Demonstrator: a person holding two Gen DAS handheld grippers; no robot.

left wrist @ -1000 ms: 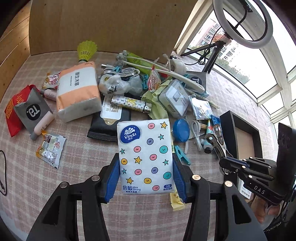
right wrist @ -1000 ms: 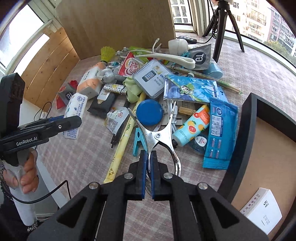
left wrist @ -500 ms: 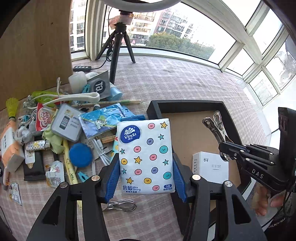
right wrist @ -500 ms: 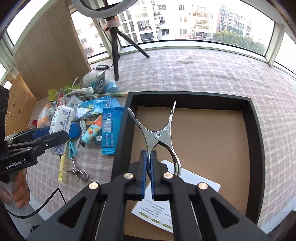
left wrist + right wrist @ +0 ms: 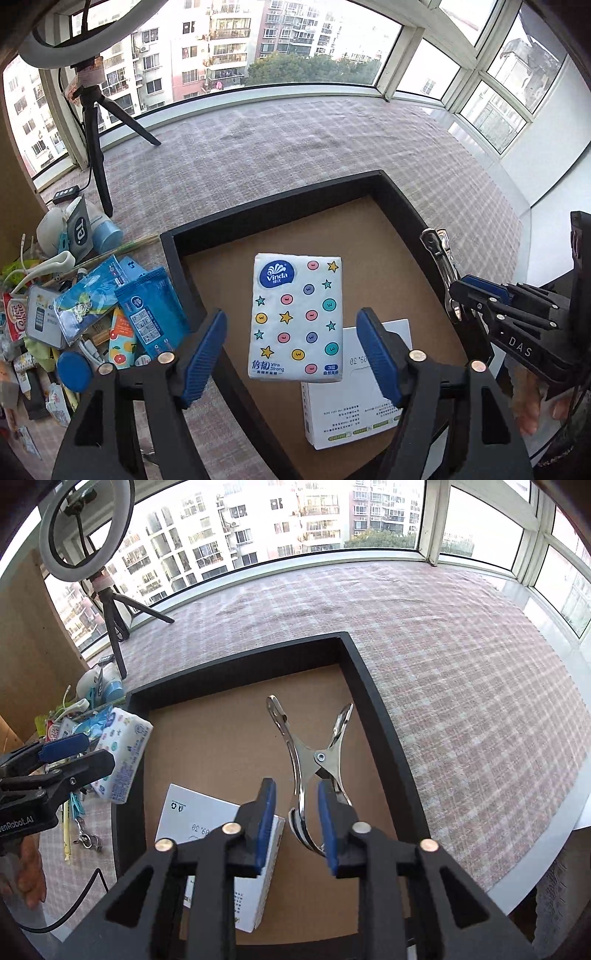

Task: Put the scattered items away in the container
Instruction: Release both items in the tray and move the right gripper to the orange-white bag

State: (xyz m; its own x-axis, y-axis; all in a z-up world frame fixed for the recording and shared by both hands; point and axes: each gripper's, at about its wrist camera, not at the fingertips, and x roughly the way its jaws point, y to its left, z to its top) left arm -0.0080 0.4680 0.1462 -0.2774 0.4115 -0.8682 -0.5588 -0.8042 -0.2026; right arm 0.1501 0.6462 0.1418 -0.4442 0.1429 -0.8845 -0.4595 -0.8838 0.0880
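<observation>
Two hand-held grippers, both spread wide, over a black tray.

The left gripper (image 5: pixel 291 354) frames a Vinda tissue pack (image 5: pixel 297 317) without touching it. The right gripper (image 5: pixel 297 819) flanks a metal clip (image 5: pixel 314 760). Both items are over the tray (image 5: pixel 373 698), near a white box (image 5: pixel 354 402). Remaining clutter (image 5: pixel 92 310) lies left of it.
</observation>
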